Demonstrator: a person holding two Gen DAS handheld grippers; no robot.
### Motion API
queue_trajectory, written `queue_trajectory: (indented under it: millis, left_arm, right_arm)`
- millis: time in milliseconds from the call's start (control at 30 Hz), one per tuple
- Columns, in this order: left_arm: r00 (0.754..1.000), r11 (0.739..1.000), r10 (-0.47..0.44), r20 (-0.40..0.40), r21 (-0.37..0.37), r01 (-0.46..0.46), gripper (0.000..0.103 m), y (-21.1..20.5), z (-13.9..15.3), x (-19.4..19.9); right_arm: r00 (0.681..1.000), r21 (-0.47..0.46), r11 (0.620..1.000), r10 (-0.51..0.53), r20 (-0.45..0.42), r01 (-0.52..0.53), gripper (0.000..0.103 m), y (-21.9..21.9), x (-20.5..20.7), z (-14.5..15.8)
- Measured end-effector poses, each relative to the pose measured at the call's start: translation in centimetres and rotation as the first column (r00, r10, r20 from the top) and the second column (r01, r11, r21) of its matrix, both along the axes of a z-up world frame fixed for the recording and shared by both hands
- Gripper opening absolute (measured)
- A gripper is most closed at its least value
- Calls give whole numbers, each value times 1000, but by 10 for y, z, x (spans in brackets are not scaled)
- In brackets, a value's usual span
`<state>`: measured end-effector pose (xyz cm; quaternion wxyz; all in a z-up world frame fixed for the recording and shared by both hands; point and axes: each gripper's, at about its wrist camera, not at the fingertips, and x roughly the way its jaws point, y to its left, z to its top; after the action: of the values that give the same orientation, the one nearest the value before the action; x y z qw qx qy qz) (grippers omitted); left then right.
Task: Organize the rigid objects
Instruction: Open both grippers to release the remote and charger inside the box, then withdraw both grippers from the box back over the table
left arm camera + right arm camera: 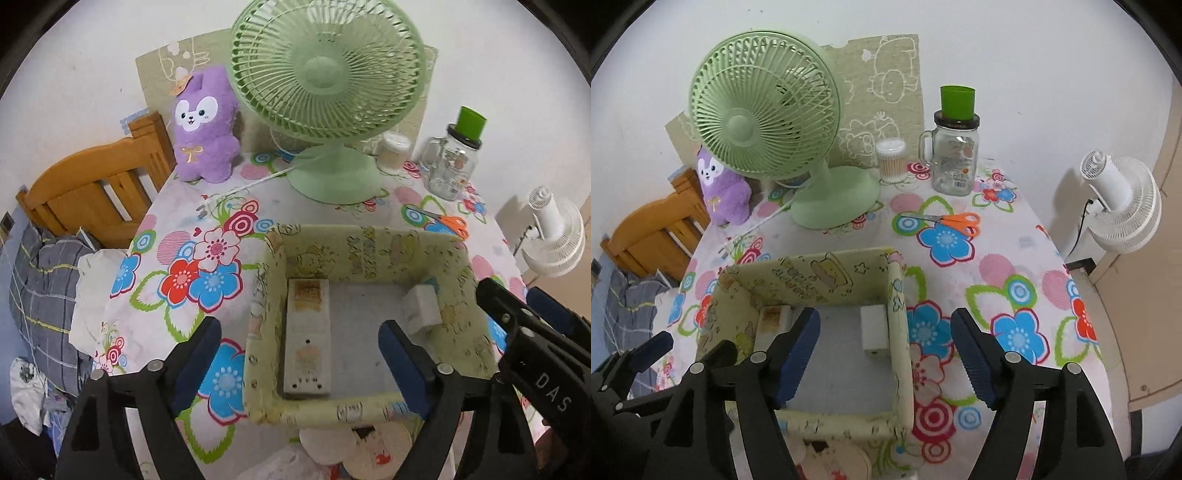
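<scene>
Writing: white letters "DAS" show on the black arm of the right tongs, seen at the right edge of the left camera. The pale yellow fabric box has cartoon prints and some letters, too small to read. The clear glass jar with a handle has a label I cannot read.

Left tongs: the left tongs have black arms and blue ridged pads. They point down over the near left part of the box. The pads stand wide apart with nothing between them.

Right tongs: they point down over the right wall of the box. The pads are wide apart and hold nothing. The wall shows in the gap between them.

Things in the box: a long flat white block with brown marks lies on the box floor, past the left tongs, along the left wall. A small white block leans at the right wall, past the right pad of the left tongs.

Beyond the tongs: a light green table fan, a purple plush toy, a round tub of cotton swabs and the jar with a green cup on top.

Between box and jar: orange-handled scissors lie on the flowered tablecloth.

Far right: a white fan stands off the table.
</scene>
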<state>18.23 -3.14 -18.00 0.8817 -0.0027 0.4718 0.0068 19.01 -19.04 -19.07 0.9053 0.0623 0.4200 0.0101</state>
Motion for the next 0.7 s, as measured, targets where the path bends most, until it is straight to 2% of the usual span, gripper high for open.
queue_trajectory:
  millis: [100,300,700]
  left_arm:
    - [1000,1000,-19,7,3,19,93,-4,4,-11]
    - [1000,1000,-27,16,-9,27,96,-3,14,-32]
    - [999,999,-31,30,-23,31,100,8,29,-67]
  right_arm:
    - [1000,-12,1000,12,6,-12,83,4,-13,6]
    - [1000,-30,1000,5,7,-5,88,7,-34,16]
    - [1000,-59,998,-12,29,14,90,12,-72,40]
